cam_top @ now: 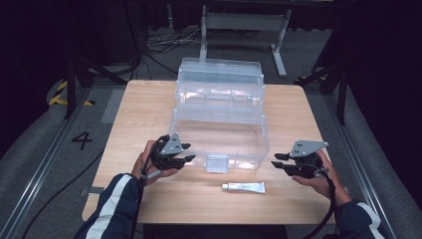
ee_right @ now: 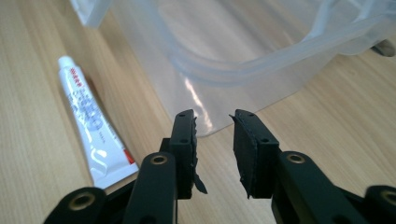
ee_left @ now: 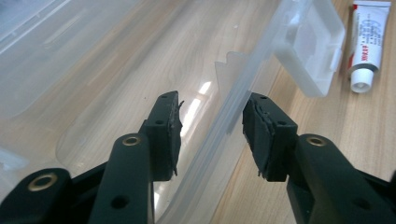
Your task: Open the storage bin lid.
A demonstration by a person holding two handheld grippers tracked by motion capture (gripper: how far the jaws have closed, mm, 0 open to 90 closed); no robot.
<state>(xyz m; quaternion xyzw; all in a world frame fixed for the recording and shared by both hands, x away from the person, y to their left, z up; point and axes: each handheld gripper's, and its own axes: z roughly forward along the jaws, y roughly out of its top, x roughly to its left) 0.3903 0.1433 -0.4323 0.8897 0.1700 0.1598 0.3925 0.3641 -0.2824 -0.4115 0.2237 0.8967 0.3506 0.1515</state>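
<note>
Clear plastic storage box centre frame on table, left gripper jaws apart astride its rim, right gripper jaws parted, empty, lower right, white tube below box.

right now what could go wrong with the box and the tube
1. The left hand-held gripper straddles the rim of the clear plastic storage box without clamping; closing off-centre could slip off the thin wall or tilt the light box.
2. The small white squeeze tube lies close in front; sliding the box could push it.

Tube lies before box; both on table.
</note>
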